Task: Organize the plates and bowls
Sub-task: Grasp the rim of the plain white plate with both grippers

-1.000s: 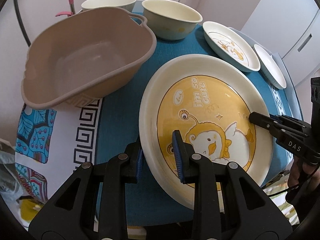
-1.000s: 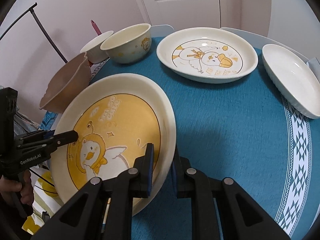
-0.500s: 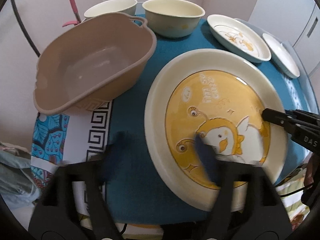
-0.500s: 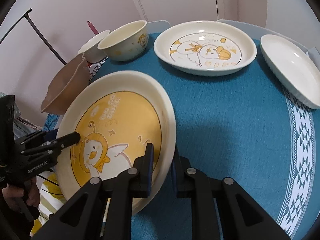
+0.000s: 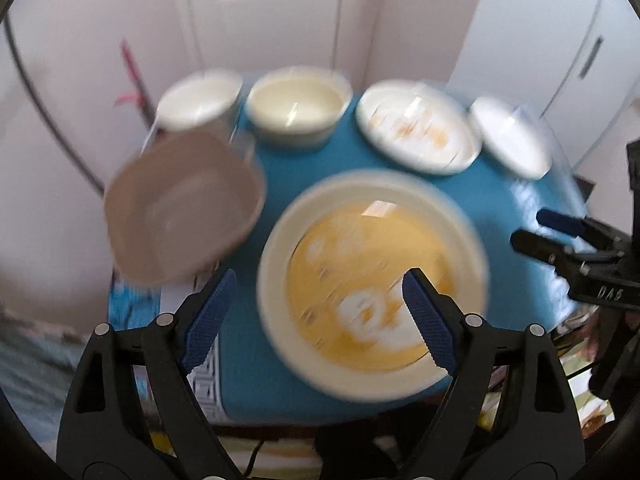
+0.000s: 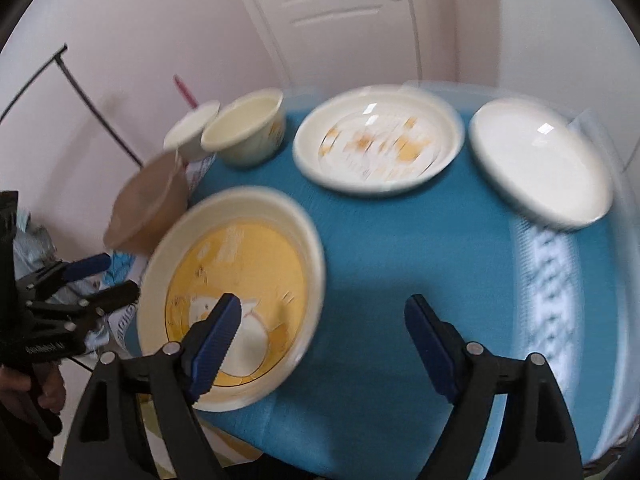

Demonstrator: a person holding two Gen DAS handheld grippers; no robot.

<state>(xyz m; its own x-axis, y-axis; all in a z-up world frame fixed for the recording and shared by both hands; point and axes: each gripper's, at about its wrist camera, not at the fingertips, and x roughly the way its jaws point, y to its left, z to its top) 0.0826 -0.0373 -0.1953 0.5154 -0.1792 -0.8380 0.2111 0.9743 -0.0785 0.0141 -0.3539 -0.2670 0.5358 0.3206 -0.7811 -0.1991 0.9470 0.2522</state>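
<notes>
Two hand-held grippers hover over a table, and both are released, fingers spread wide with nothing between them. The large yellow plate [image 5: 372, 280] lies flat on the blue tablecloth [image 6: 400, 240] at the table's near edge, its rim slightly overhanging. It is round and shallow, with a wide cream rim, a glossy yellow centre and a cartoon duck, blurred by camera motion. The left gripper [image 5: 316, 320] hangs above the plate's left side, one ribbed blue pad [image 5: 428, 324] over the yellow centre. The right gripper [image 6: 324, 340] hangs above its right side, one pad over the duck and the other over bare cloth. Judging by this, the plate is set down here as the base for a stack.

Left of the plate sits a taupe plastic basin [image 5: 180, 208], deep, matte and rounded, probably the bin for sorted dishes. Behind, in a row along the far edge, stand a white bowl [image 5: 198, 100], a cream bowl [image 5: 298, 108] with smooth, glazed-looking walls, a smaller printed plate [image 6: 376, 140] and a plain white plate [image 6: 540, 164]. All look hard and slippery, so rim grips seem wise. The cloth looks woven, with a white patterned border.
</notes>
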